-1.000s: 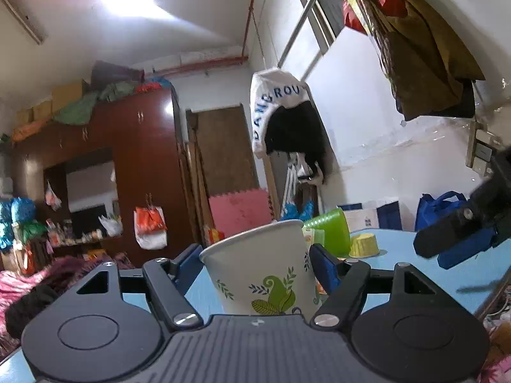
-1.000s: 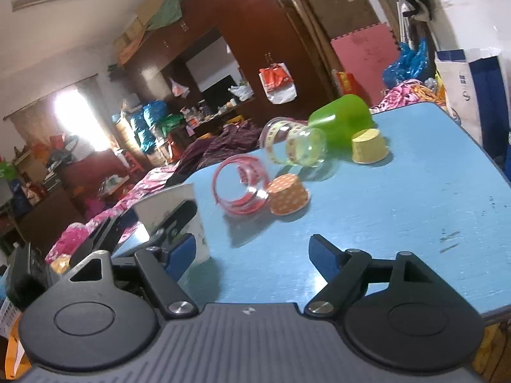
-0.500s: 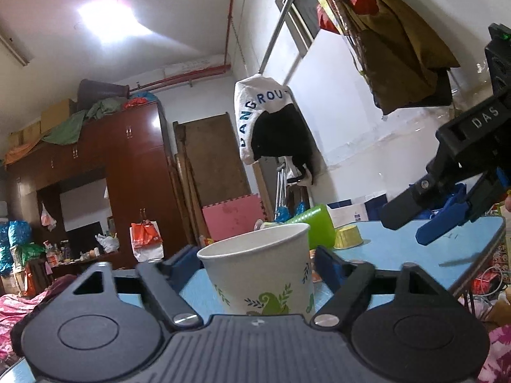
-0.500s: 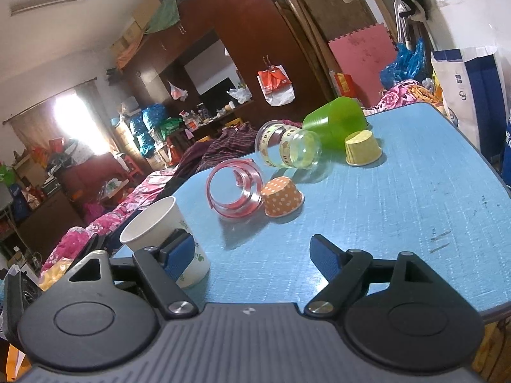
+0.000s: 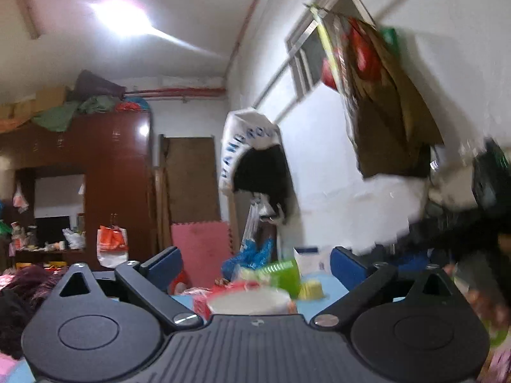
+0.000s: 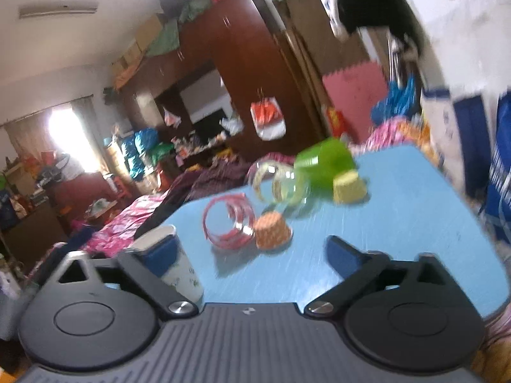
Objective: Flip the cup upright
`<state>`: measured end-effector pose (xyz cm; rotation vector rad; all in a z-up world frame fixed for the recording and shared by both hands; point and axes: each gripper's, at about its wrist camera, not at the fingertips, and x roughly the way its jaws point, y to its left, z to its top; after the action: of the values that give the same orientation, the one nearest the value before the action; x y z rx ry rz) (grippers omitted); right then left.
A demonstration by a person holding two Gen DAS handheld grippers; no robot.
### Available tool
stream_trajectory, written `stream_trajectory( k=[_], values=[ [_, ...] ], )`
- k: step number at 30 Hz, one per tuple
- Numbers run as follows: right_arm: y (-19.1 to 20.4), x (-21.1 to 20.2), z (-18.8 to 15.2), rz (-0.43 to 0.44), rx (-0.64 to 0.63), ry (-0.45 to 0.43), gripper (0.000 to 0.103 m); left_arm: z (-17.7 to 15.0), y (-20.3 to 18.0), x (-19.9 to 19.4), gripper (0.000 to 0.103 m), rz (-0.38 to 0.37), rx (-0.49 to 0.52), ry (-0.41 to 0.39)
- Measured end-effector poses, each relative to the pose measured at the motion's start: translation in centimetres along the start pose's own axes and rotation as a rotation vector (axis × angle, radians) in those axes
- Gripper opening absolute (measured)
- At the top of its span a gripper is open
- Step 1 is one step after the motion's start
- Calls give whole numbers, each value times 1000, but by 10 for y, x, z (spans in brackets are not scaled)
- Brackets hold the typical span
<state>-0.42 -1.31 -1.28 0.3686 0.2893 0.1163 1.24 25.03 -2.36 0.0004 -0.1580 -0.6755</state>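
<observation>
The white leaf-printed paper cup (image 6: 179, 268) stands upright, mouth up, on the blue table (image 6: 399, 223).

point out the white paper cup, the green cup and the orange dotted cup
white paper cup (image 6: 182, 271): right wrist view, on its side wall
green cup (image 6: 329, 162): right wrist view, on its side, lying down
orange dotted cup (image 6: 271, 231): right wrist view, on its wall

White walls, dark wooden wardrobe (image 5: 105, 172) — boxes stacked on top, pink foam mat (image 5: 201, 249), ceiling light (image 5: 119, 19), bright window (image 6: 68, 134).
</observation>
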Motion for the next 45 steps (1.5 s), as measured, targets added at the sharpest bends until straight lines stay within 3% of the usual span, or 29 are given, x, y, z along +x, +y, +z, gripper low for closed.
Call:
stream_trajectory(
  k=[4, 7, 13, 17, 24, 29, 45],
  values=[
    [25, -10, 0, -18, -100, -51, 102, 33, 13, -13, 103, 68, -56, 57],
    [38, -11, 1, -22, -137, -58, 102, 44, 30, -11, 103, 68, -130, 176],
    [62, -5, 7, -124, -203, -79, 102, 33, 39, 13, 103, 104, -120, 391],
    [70, -8, -2, -164, -262, -109, 102, 22, 45, 26, 103, 125, -124, 471],
    [65, 0, 4, -127, -264, 36, 102, 15, 34, 24, 103, 110, -104, 532],
    [62, 3, -4, -137, -255, 79, 102, 16, 24, 25, 103, 114, -89, 562],
    [60, -6, -5, -134, -221, 94, 102, 14, 22, 32, 103, 115, -128, 607]
  ],
)
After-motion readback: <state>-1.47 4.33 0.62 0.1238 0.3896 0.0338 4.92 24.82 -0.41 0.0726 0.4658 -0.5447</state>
